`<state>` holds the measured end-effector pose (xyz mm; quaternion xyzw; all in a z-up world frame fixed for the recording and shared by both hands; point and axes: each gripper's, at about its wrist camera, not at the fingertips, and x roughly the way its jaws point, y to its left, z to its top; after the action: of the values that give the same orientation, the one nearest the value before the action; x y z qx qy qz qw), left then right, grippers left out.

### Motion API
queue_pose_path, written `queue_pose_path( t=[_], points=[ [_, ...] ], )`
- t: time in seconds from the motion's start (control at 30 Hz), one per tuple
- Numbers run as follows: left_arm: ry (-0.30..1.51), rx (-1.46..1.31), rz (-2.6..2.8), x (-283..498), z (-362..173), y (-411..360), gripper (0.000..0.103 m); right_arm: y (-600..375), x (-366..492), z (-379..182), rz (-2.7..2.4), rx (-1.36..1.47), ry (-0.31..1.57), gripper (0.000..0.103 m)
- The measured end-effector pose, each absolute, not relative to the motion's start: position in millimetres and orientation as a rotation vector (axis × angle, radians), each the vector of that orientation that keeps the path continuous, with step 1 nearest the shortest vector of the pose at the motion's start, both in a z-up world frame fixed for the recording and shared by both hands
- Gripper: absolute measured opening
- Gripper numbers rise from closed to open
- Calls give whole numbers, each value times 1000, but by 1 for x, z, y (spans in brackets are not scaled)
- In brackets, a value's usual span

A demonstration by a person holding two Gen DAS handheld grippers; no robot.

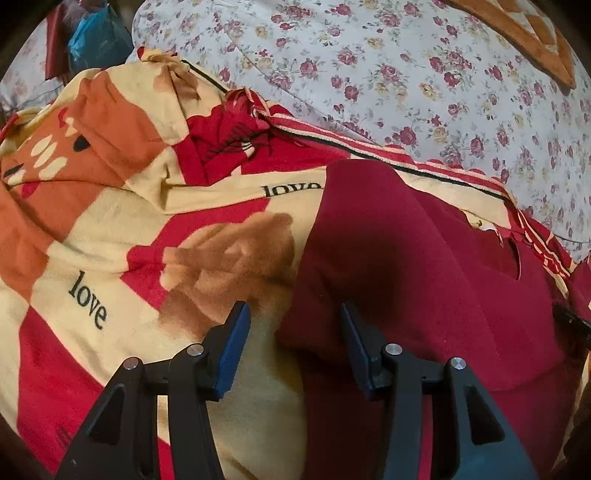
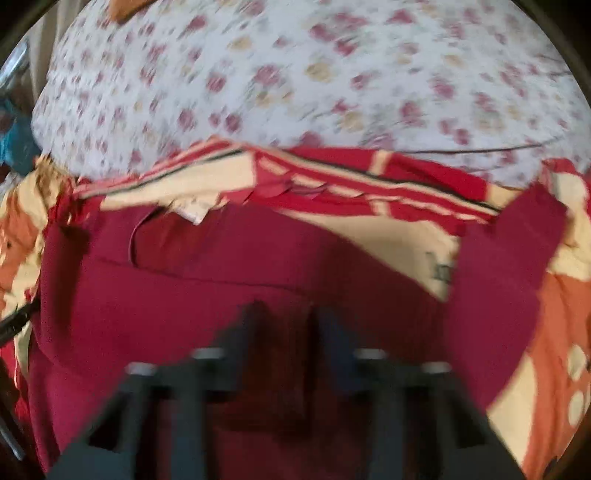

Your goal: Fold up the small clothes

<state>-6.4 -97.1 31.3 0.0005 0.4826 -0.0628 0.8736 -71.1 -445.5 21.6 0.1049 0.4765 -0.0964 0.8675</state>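
Observation:
A dark red garment (image 1: 406, 240) lies spread on a patterned blanket (image 1: 110, 221). My left gripper (image 1: 291, 317) hovers open over the garment's left edge. Its blue pads (image 1: 232, 350) stand apart, with yellow blanket and the red hem showing between them and nothing gripped. The right wrist view is blurred. There the red garment (image 2: 221, 295) fills the lower middle, and one sleeve (image 2: 509, 258) stretches up to the right. My right gripper (image 2: 290, 314) is low on the cloth, its jaws close together with a dark fold of the red fabric between them.
The red, cream and orange blanket (image 2: 406, 236) printed with "love" lies on a white floral bedsheet (image 1: 369, 74). An orange cushion (image 1: 517, 29) sits at the far right. A blue bag (image 1: 96, 40) is at the far left corner.

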Motion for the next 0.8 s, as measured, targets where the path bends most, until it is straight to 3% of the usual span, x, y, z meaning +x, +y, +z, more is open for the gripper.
queue_pose_path(
  t=[0.13, 0.3, 0.37, 0.4, 0.43, 0.6, 0.8],
  points=[
    [1002, 16, -136, -8, 29, -100, 34, -457, -85, 40, -239, 258, 907, 5],
    [985, 54, -122, -10, 28, -107, 36, -464, -76, 21, -282, 241, 973, 7],
    [987, 46, -120, -12, 34, -104, 36, -466, -83, 28, -295, 250, 953, 21],
    [980, 43, -122, -13, 39, -104, 36, -468, -89, 34, -301, 279, 933, 34],
    [966, 42, -125, -14, 44, -104, 36, -469, -96, 42, -295, 308, 903, 37],
    [922, 9, -163, -11, 61, -113, 36, -444, -101, 52, -176, 281, 937, 37],
    [1003, 65, -162, 1, 33, -141, 36, -431, -90, 23, -183, 242, 1031, 37]
  ],
)
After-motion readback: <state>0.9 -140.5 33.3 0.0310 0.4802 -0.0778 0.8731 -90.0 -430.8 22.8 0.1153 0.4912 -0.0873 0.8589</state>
